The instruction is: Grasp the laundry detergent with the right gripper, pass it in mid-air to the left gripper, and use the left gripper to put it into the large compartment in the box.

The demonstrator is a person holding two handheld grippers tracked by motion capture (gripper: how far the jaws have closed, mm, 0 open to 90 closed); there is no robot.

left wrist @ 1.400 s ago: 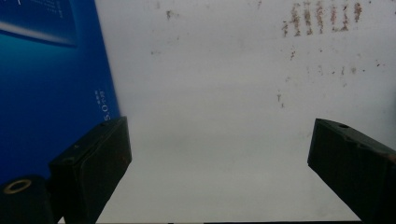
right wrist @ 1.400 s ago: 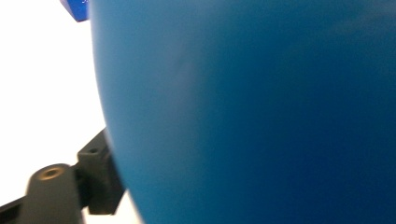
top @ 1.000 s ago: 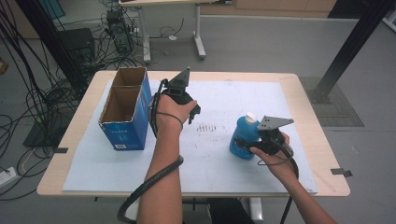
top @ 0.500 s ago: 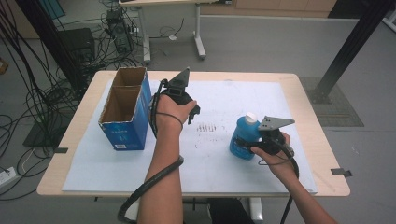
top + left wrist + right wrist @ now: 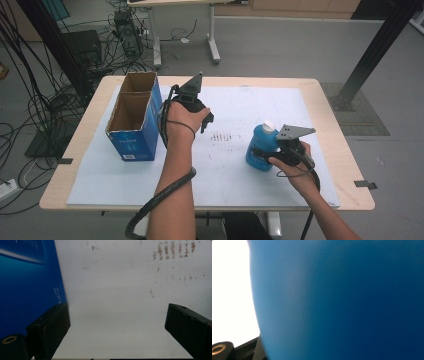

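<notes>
Right claw (image 5: pixel 260 152) just been closing, now clamped on round blue plastic bottle with white cap (image 5: pixel 261 145), standing upright on white-sheeted desk (image 5: pixel 325 145). Risk: smooth curved wall slips from jaws, bottle tips when lifted. Left claw (image 5: pixel 117 322) released, empty, just beside open blue cardboard box (image 5: pixel 134 117); could knock it.

Blue bottle (image 5: pixel 342 300) a close blur, right tongs' pads hidden behind it
</notes>
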